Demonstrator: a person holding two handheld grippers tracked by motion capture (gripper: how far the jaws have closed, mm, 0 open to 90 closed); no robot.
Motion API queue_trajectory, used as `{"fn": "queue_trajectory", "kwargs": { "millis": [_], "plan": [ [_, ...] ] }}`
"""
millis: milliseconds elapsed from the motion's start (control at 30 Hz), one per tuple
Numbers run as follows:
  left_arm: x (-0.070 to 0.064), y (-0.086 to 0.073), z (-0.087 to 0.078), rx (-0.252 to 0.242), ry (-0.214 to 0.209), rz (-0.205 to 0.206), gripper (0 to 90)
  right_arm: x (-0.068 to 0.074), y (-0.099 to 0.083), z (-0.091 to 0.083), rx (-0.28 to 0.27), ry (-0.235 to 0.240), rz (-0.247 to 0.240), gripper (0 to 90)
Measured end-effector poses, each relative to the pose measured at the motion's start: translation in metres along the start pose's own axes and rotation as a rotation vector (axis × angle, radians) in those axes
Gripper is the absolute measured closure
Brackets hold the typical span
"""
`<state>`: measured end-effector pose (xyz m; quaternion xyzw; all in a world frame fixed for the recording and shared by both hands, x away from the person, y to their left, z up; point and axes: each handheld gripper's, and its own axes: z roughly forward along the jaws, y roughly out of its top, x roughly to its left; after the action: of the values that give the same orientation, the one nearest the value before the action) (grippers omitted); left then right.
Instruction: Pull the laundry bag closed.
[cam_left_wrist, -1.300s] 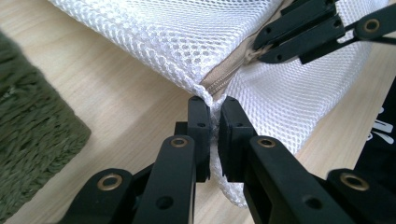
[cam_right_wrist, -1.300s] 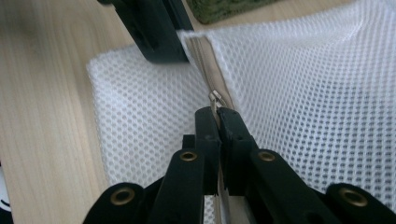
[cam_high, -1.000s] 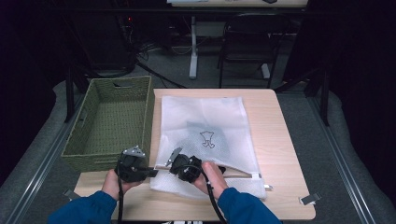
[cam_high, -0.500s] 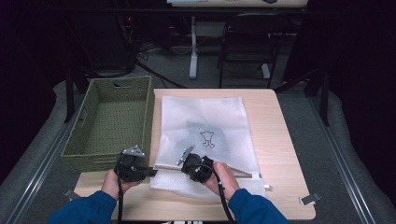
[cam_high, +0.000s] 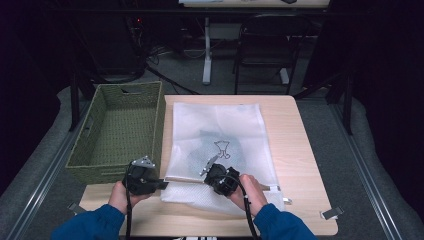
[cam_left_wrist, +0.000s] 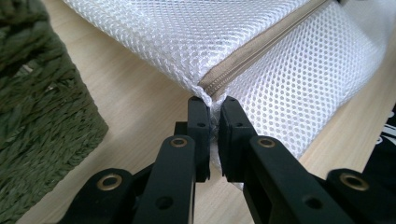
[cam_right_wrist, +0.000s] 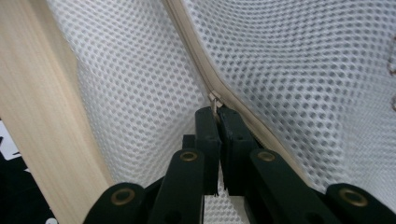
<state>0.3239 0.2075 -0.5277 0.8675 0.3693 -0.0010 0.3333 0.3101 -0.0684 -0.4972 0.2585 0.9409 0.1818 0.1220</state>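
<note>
White mesh bag (cam_high: 220, 145): lies flat on the wooden table (cam_high: 300, 165), beside the green basket (cam_high: 117, 130).
Left gripper (cam_left_wrist: 212, 105): we clamp the bag's corner at the zipper's end.
Right gripper (cam_right_wrist: 216, 112): we pinch the zipper pull (cam_right_wrist: 214, 100).
Risk: the small pull may slip out; mesh may jam the zipper if the corner is slack.

Room dark all round, light falls from above onto the table (cam_high: 300, 150) only; the floor and chair behind are dim. The high view is soft and low in detail, with the white mesh bag (cam_high: 220, 130) the brightest patch. Both gripper views are brighter, with the mesh weave sharp mid-frame, the black jaws at the bottom blurred, the green basket (cam_left_wrist: 42, 116) soft. Shadows faint, no glare.
</note>
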Motion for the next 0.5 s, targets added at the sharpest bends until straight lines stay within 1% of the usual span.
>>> {"fn": "queue_trajectory", "kwargs": {
  "millis": [100, 133, 233, 400, 500],
  "plan": [
    [0.0, 0.0, 0.0, -0.004, -0.002, -0.002, 84.4, -0.001, -0.002, -0.002, 0.008, -0.004, 0.008, 87.9],
    [0.0, 0.0, 0.0, 0.0, 0.003, 0.001, 84.4, -0.002, -0.003, -0.003, 0.004, -0.006, 0.016, 87.9],
    [0.0, 0.0, 0.0, -0.002, -0.001, 0.0, 84.5, -0.004, -0.009, -0.005, 0.02, -0.016, 0.023, 87.9],
    [-0.002, 0.001, -0.001, -0.001, 0.007, 0.016, 84.6, -0.007, -0.014, -0.009, 0.018, -0.021, 0.035, 87.9],
    [-0.002, 0.001, -0.001, -0.003, 0.002, 0.016, 84.6, -0.008, -0.016, -0.01, 0.013, -0.023, 0.042, 87.9]
  ]
}}
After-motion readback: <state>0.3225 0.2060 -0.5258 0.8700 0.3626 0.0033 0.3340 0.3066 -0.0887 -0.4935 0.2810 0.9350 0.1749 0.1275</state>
